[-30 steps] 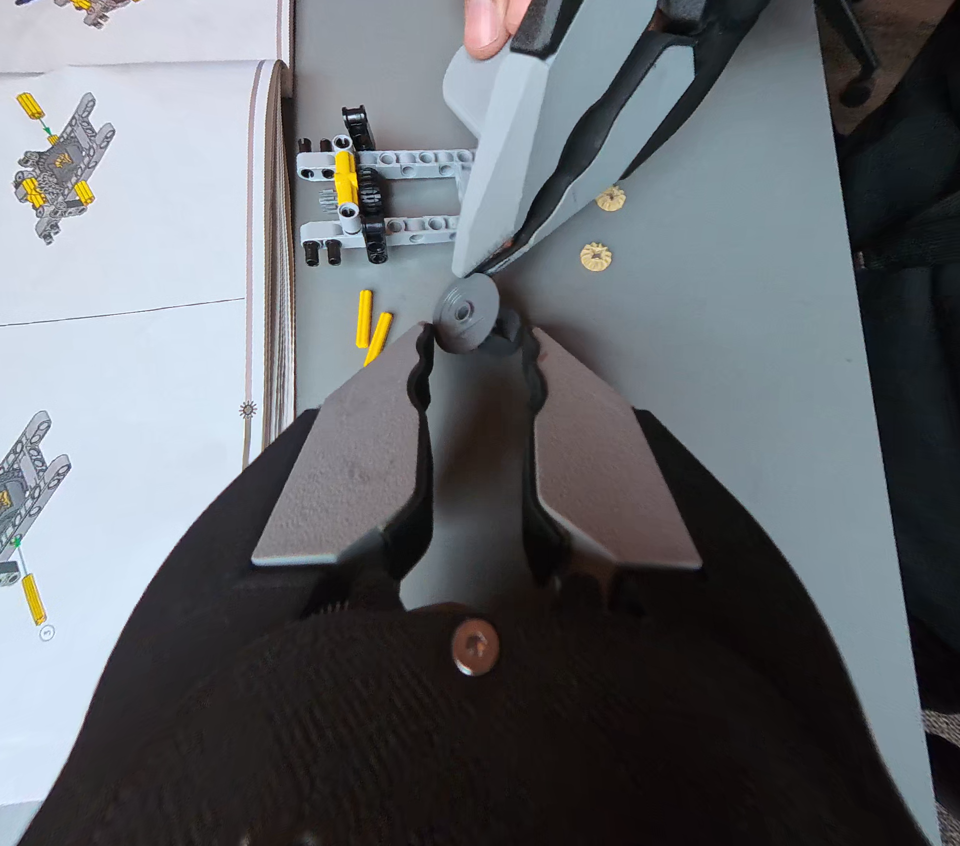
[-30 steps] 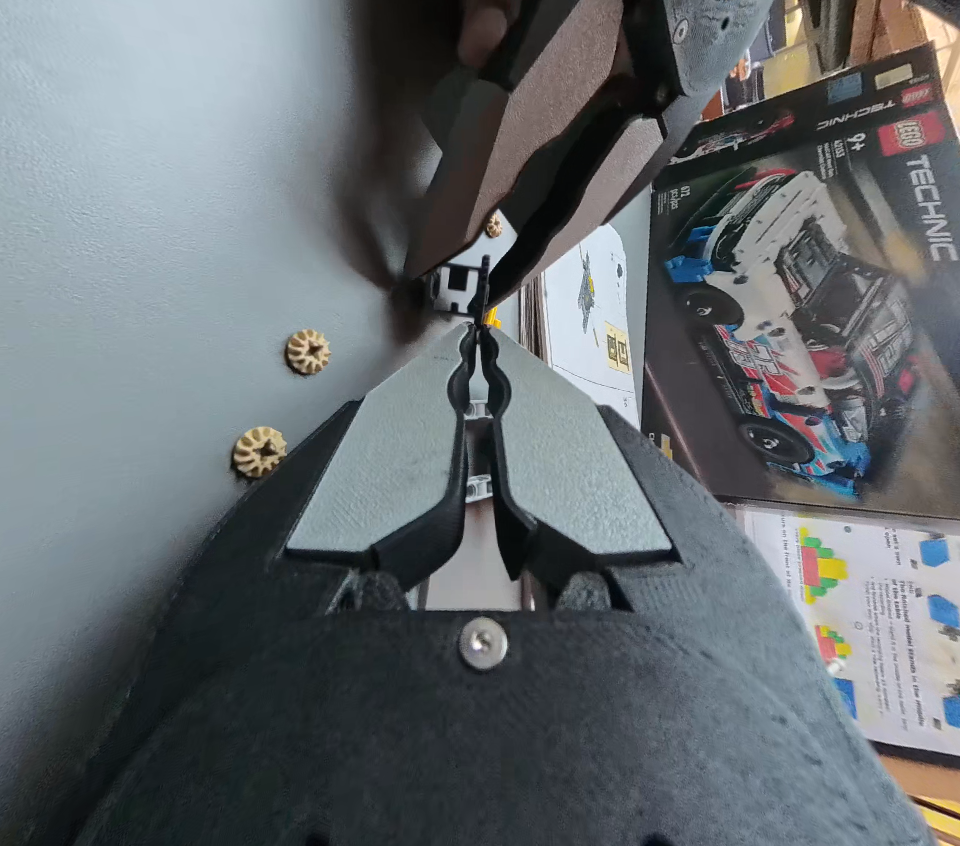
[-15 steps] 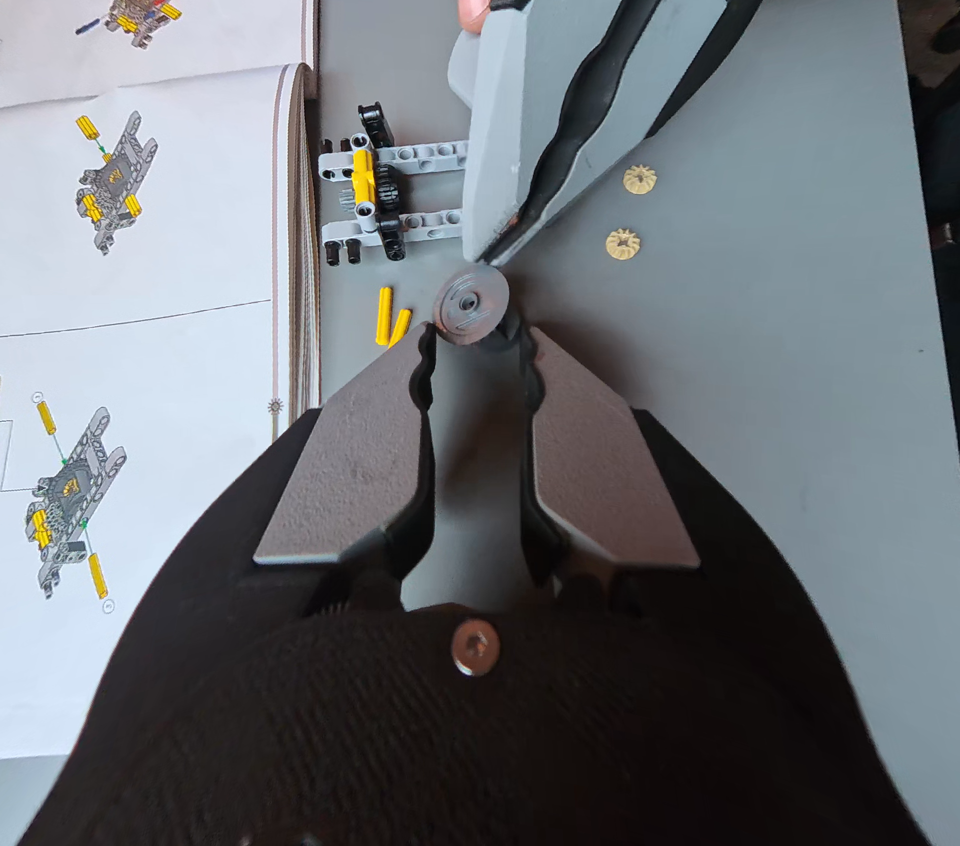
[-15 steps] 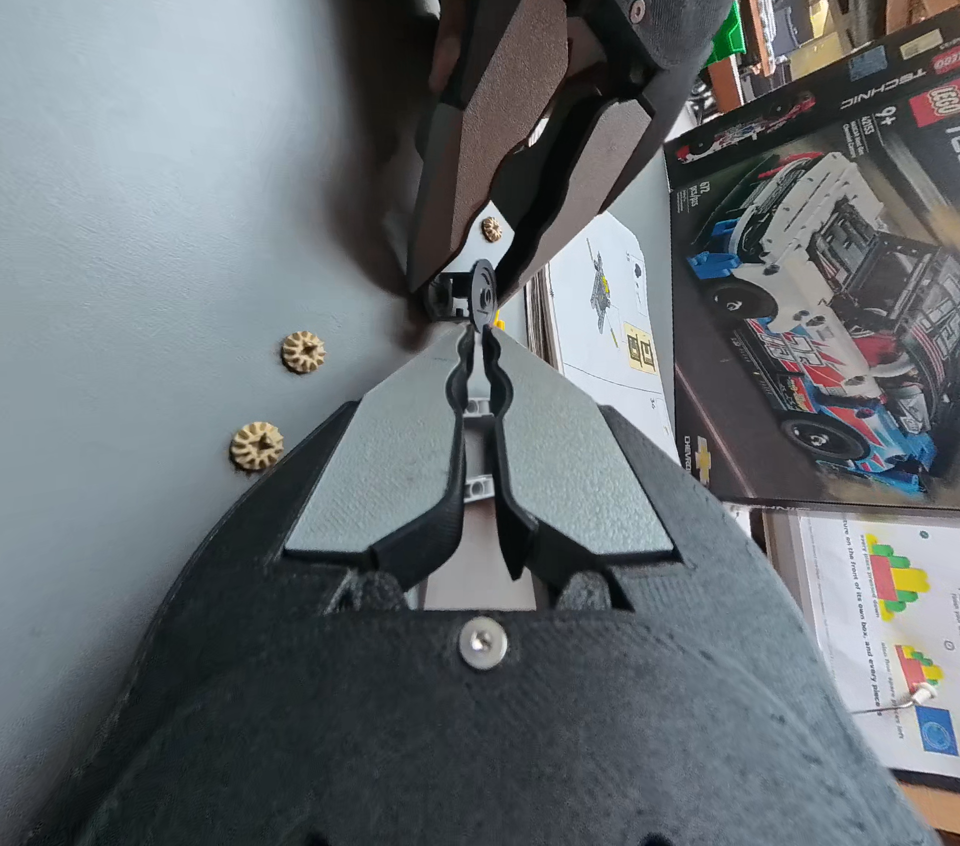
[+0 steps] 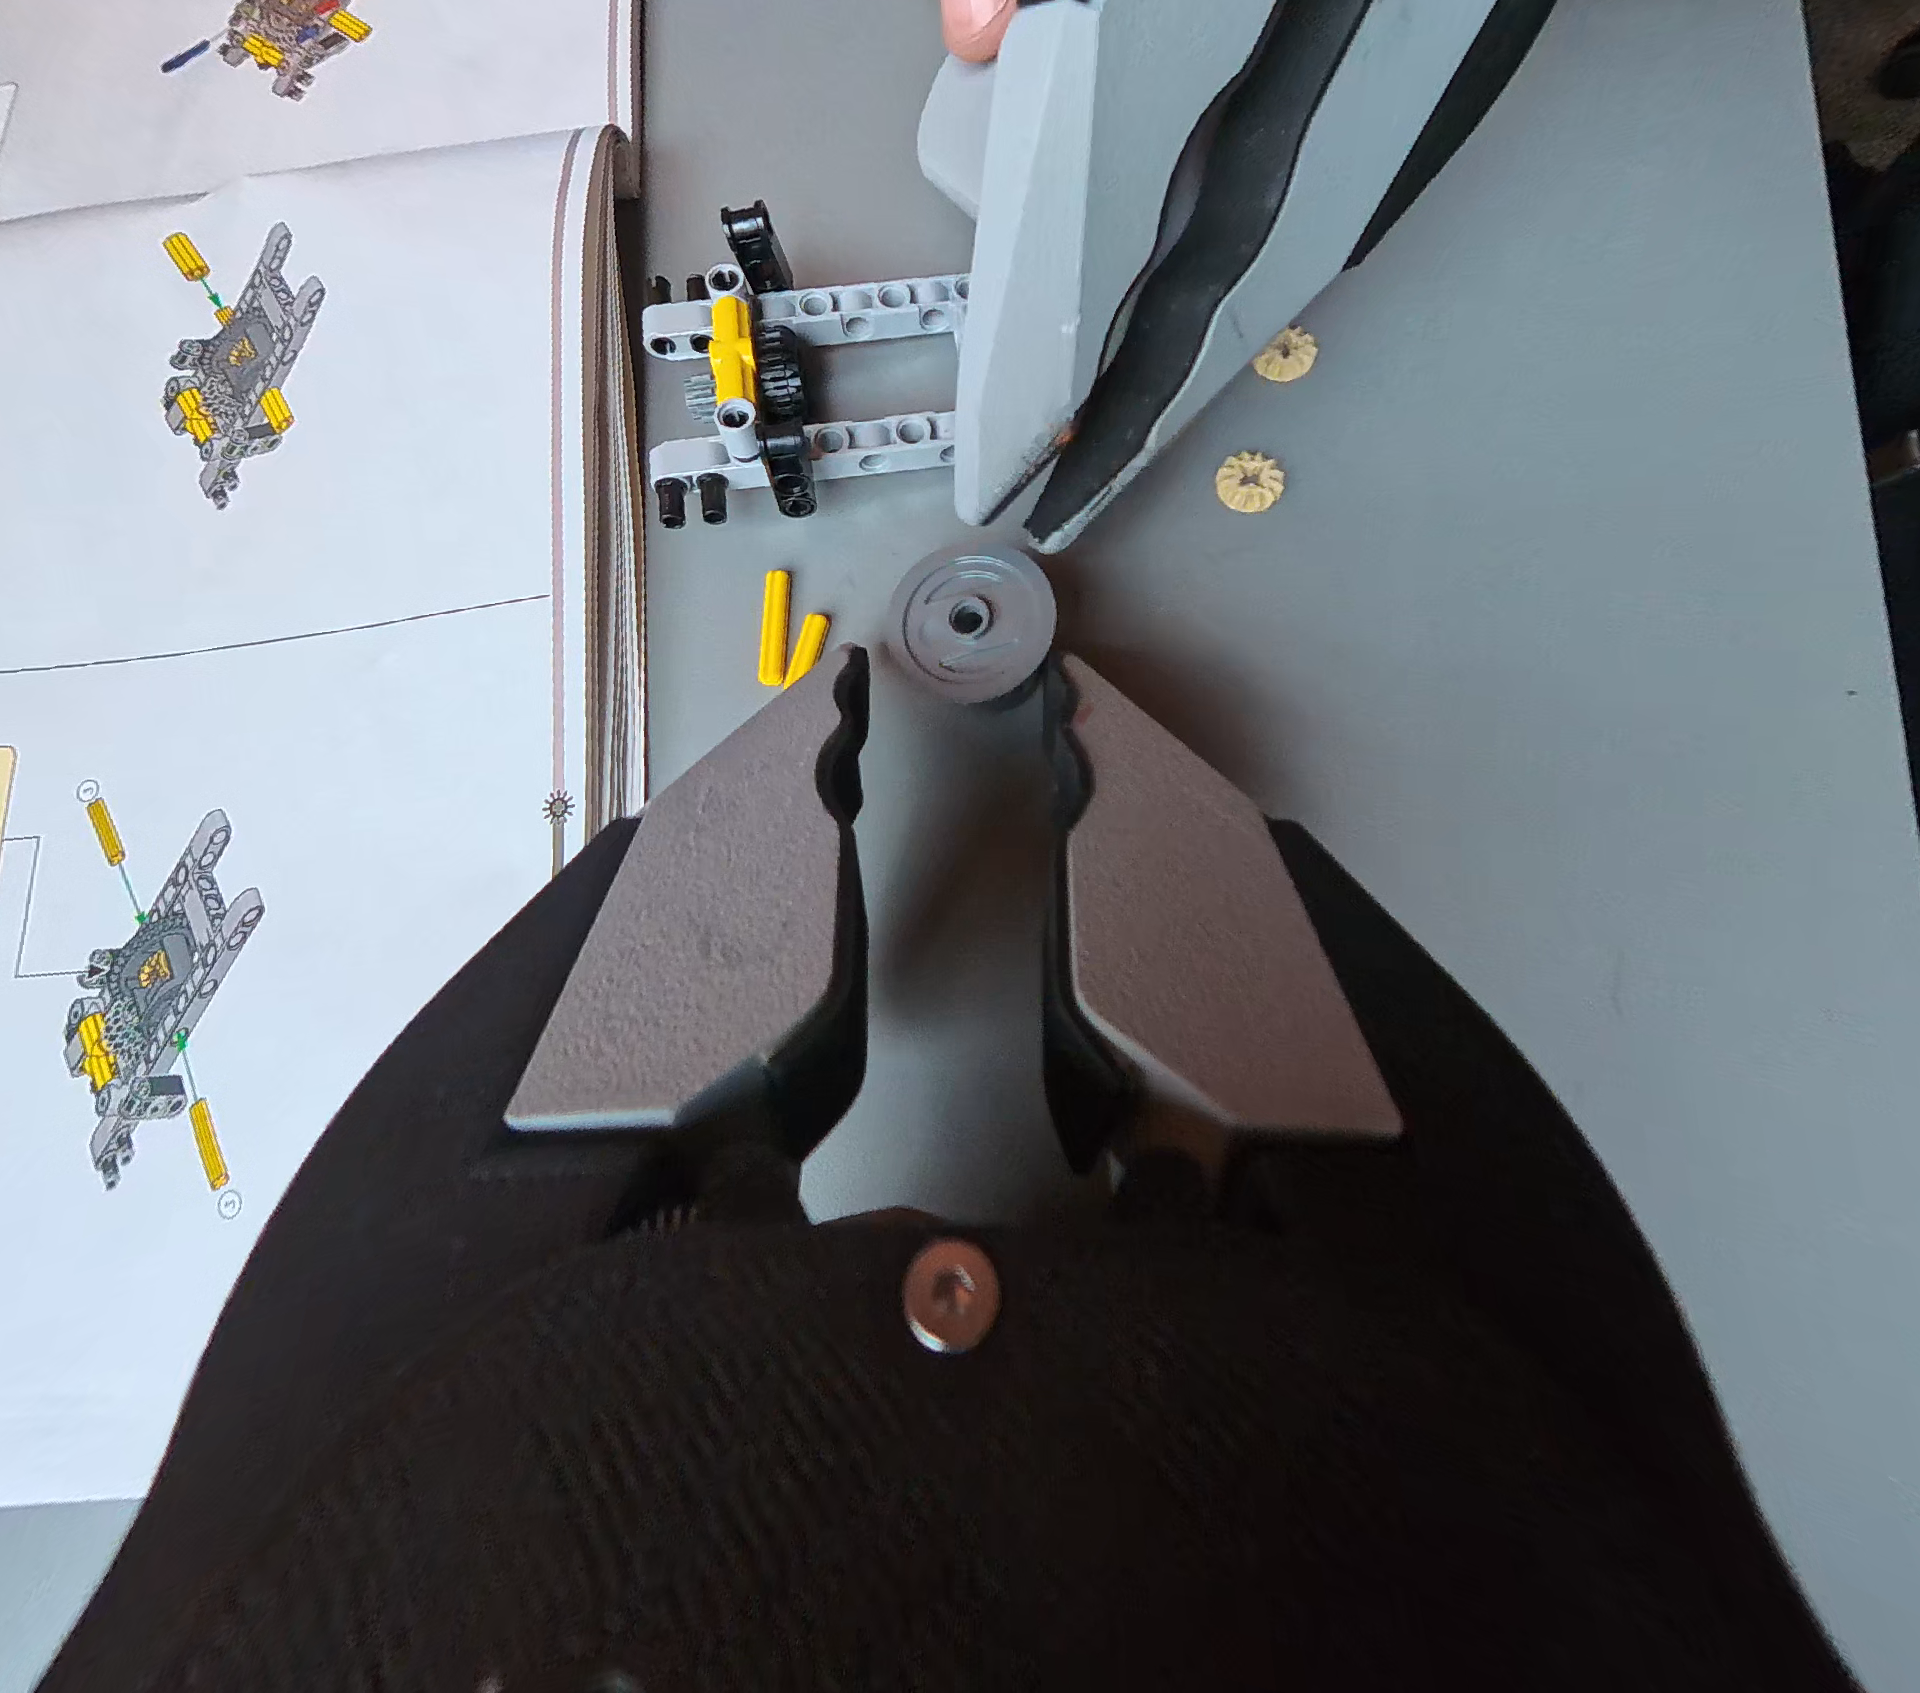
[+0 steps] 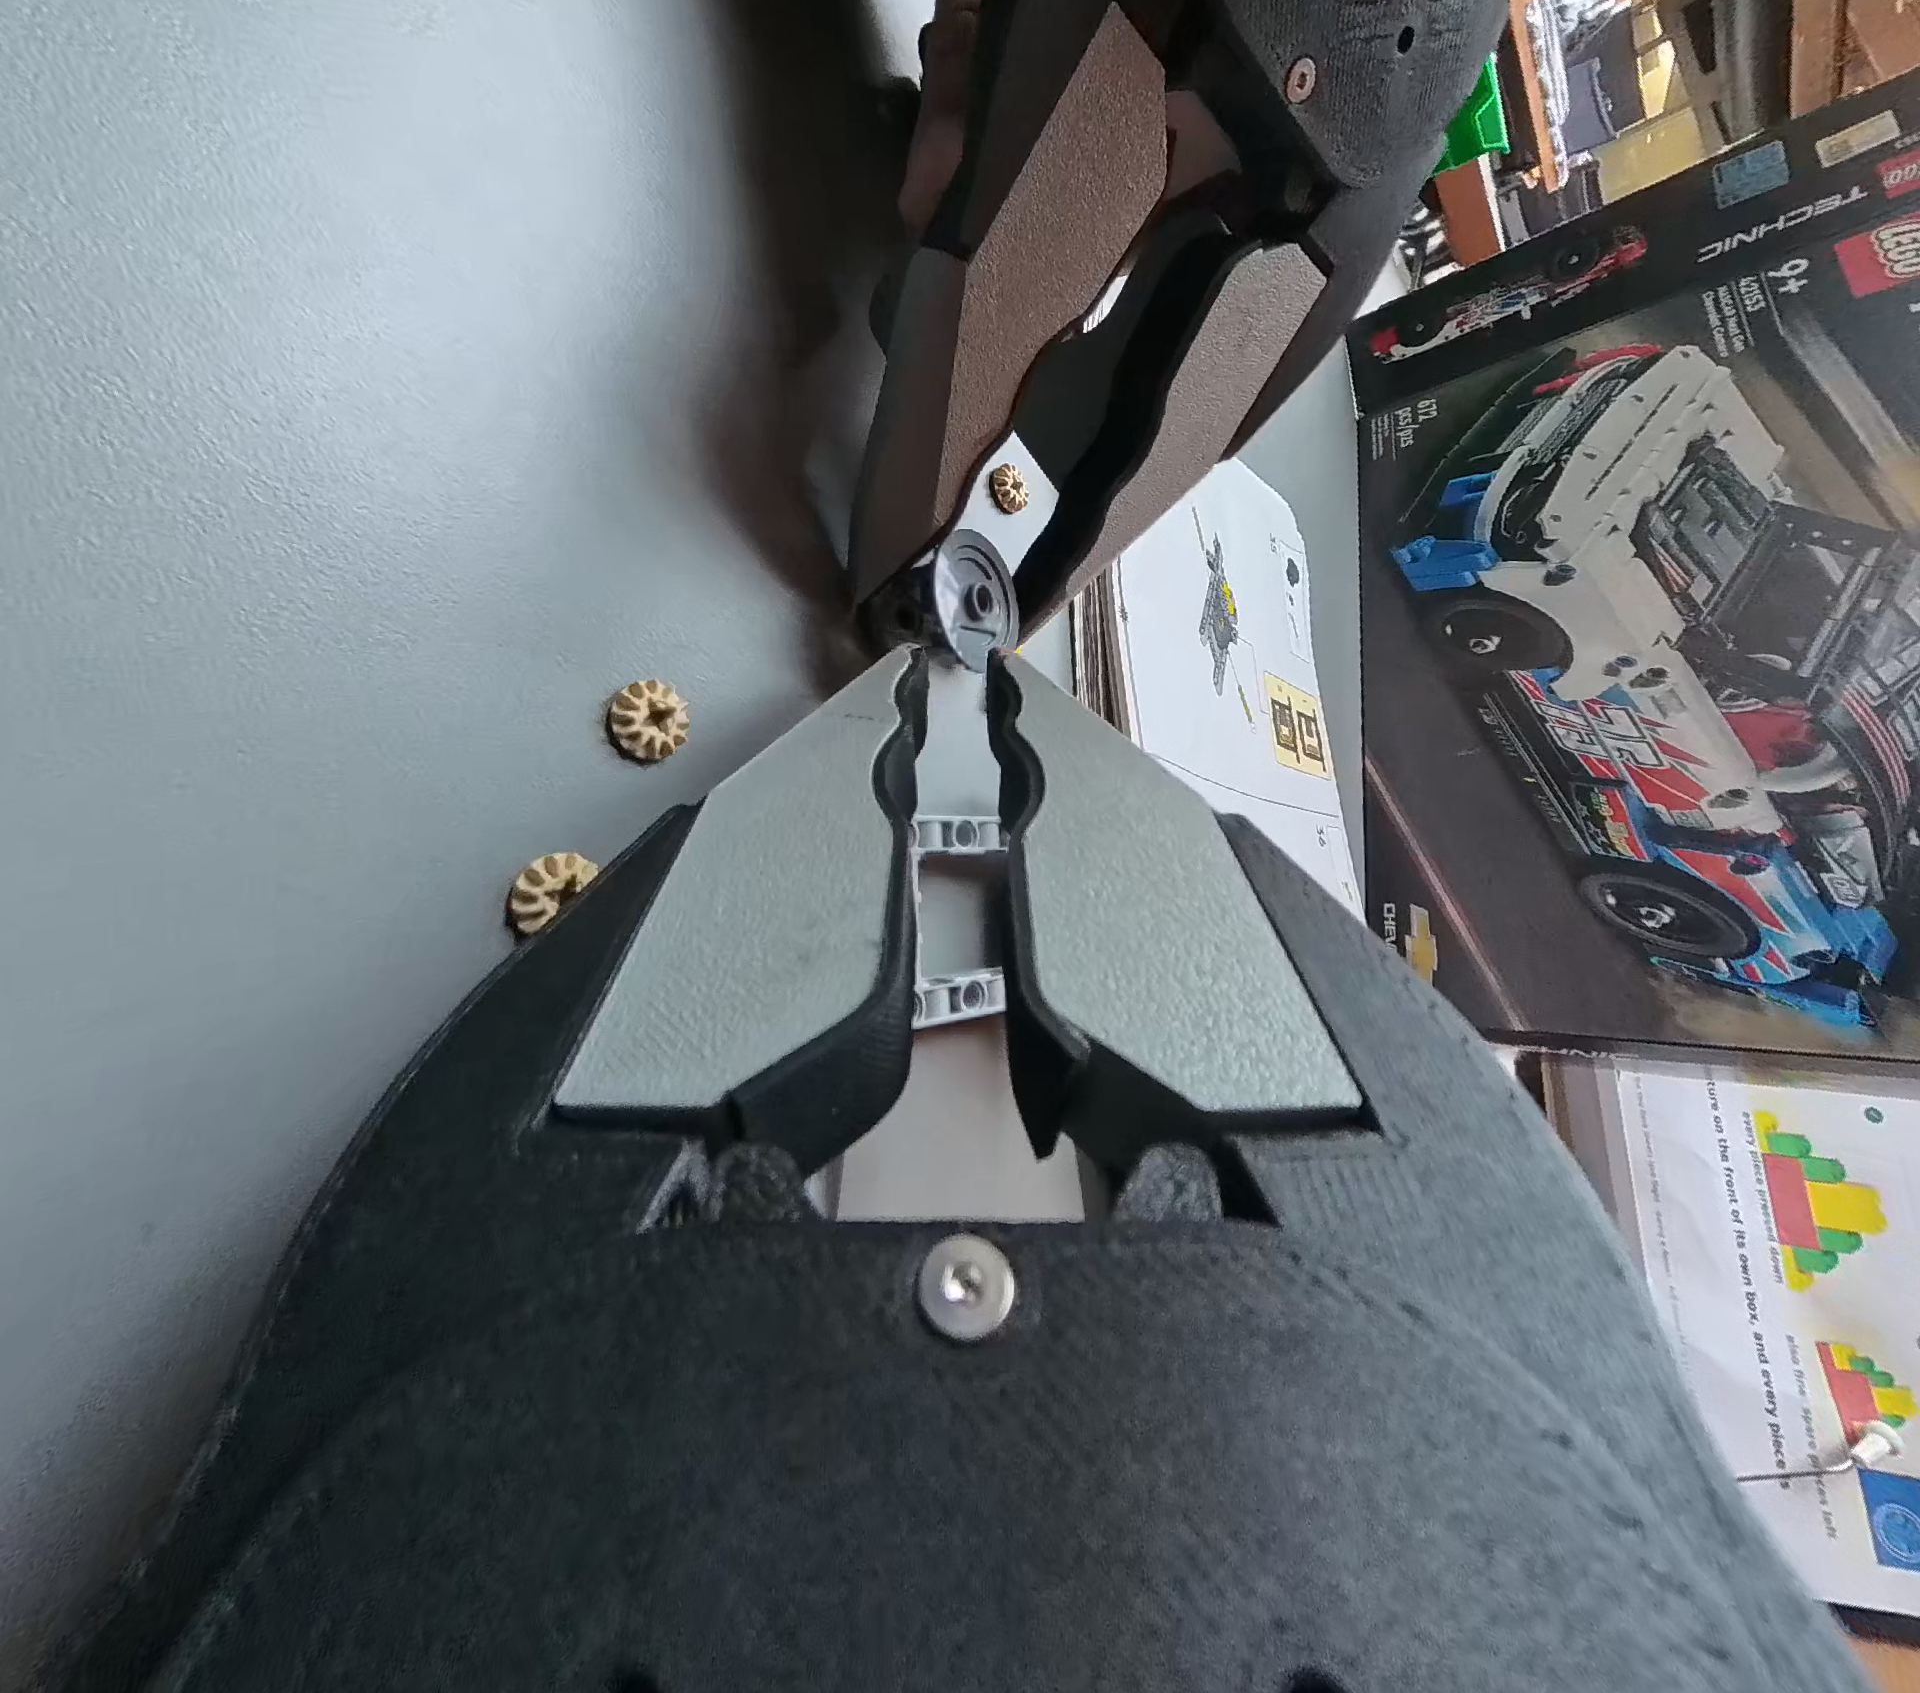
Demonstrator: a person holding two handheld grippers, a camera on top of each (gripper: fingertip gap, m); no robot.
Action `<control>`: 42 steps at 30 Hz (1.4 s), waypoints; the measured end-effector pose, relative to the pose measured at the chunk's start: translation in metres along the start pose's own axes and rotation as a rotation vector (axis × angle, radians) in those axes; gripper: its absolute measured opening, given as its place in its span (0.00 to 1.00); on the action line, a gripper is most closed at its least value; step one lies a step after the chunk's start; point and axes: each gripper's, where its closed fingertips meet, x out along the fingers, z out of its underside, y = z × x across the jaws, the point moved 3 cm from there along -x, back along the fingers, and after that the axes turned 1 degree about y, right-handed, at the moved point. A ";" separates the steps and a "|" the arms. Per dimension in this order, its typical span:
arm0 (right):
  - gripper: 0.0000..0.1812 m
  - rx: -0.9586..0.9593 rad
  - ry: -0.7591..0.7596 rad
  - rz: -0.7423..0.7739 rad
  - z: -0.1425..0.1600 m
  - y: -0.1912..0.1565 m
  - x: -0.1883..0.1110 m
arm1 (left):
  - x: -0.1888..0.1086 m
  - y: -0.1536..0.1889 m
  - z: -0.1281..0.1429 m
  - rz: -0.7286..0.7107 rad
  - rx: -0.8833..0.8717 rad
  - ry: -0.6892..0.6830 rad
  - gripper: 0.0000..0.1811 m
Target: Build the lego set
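Observation:
My left gripper (image 5: 954,672) is shut on a small grey round disc piece (image 5: 971,625) with a black part behind it, held just above the grey table (image 5: 1455,812). The disc's flat face is towards the left wrist camera. My right gripper (image 6: 951,667) is slightly open, its tips just short of the disc (image 6: 974,604). In the left wrist view it (image 5: 1023,526) comes down from above with a hand on it. A part-built grey beam frame (image 5: 821,386) with yellow and black parts lies behind. Two yellow pins (image 5: 784,641) lie left of the disc.
Two tan gears (image 5: 1250,483) lie on the table to the right, and a third (image 6: 1008,488) shows in the right wrist view. The open instruction booklet (image 5: 312,396) covers the left side. The set's box (image 6: 1662,656) and a printed sheet (image 6: 1787,1280) lie beyond. The tips of both grippers are at nearly the same place.
My right gripper was shut on the disc's edge and has opened slightly. The disc has turned from edge-on to face-on in the right wrist view. My left gripper keeps its hold.

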 end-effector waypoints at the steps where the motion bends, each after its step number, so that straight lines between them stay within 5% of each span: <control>1: 0.04 -0.003 -0.002 0.000 0.000 0.000 0.000 | 0.000 0.000 0.000 -0.001 0.002 0.000 0.17; 12: 0.04 0.101 0.084 -0.023 -0.004 0.005 -0.009 | -0.001 0.002 0.000 0.010 0.005 0.001 0.17; 27: 0.04 0.253 0.172 -0.295 -0.007 -0.014 -0.037 | -0.002 0.001 0.003 0.039 -0.031 -0.002 0.19; 42: 0.00 0.396 0.228 -0.265 0.000 0.002 -0.036 | -0.030 -0.020 0.001 0.013 -0.079 0.087 0.15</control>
